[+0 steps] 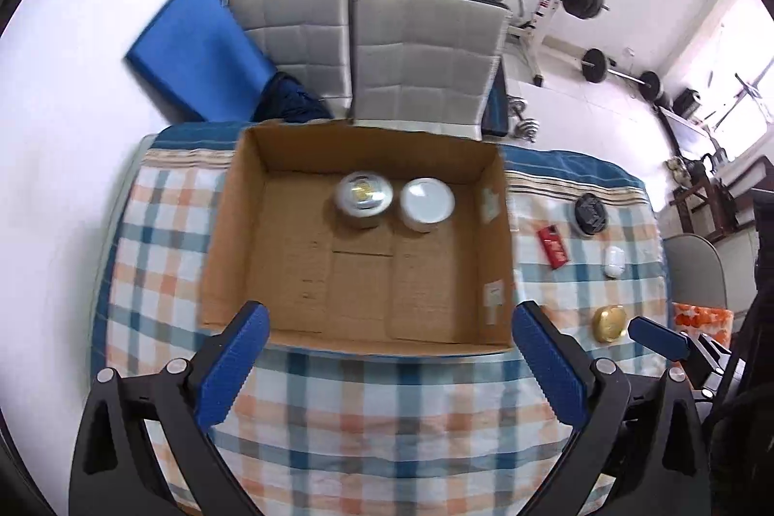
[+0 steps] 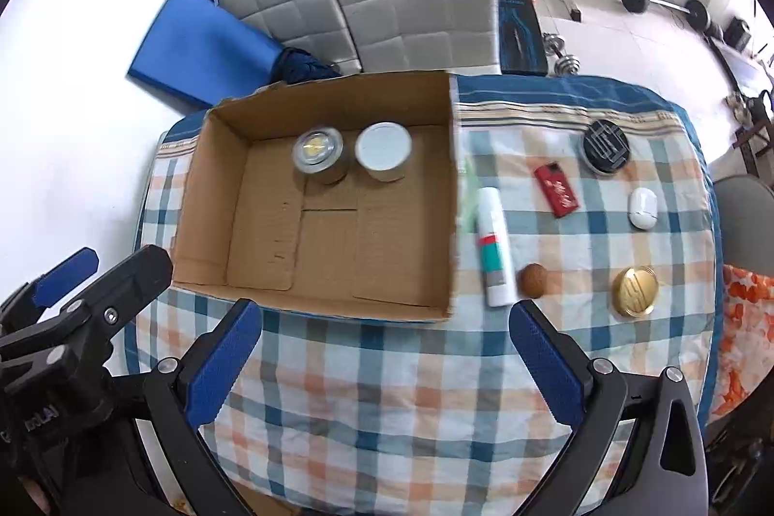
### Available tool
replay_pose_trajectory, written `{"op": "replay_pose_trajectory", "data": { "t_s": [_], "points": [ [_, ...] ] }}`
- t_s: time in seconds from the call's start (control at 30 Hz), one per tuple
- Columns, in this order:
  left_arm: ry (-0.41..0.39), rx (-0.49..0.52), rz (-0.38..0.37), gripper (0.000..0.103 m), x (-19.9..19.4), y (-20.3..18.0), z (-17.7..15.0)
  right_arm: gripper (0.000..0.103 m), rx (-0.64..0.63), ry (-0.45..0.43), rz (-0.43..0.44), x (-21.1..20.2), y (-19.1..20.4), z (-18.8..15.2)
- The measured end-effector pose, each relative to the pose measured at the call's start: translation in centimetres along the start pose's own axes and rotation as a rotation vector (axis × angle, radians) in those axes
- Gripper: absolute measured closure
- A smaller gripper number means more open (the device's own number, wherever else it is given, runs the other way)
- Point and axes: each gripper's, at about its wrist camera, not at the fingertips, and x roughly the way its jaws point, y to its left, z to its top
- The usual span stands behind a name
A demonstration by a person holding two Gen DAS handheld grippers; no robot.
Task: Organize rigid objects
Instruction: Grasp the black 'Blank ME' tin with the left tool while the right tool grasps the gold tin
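- Two round tins already sit in the cardboard box: a clear-lidded tin with something gold inside, and just beside it a white-lidded tin, both against the far wall.
- Most of the box floor is bare, so the sorting looks early: two items in, six left out on the checked cloth of the counter.
- Left gripper hangs above the near edge of the box, jaws spread wide and holding nothing.
- Right gripper hovers over the cloth in front of the box, jaws likewise spread and empty.
- Right of the box, almost against its wall, lies a white tube with a teal and red band.
- Near the tube's lower end rests a small brown ball.
- Further right lie a red flat pack, a black patterned round lid or tin, a white rounded case and a gold round tin.
- Judging by reach, the tube or the brown ball seems the likeliest next pick for the right gripper.
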Motion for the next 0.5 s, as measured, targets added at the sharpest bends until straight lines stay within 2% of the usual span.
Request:
{"op": "replay_pose_trajectory", "data": {
  "t_s": [0.13,0.37,0.5],
  "points": [
    [0.009,0.055,-0.044,0.000,1.5,-5.5,0.8,0.000,0.051,-0.003,-0.021,-0.9,-5.0,0.5],
    [0.086,0.139,-0.093,0.000,7.7,-15.4,3.5,0.000,0.211,0.033,-0.107,-0.3,-18.6,2.6],
    [0.140,0.167,-0.039,0.000,12.7,-19.0,4.6,0.000,0.306,0.101,-0.147,2.5,-26.5,3.3]
  ]
}}
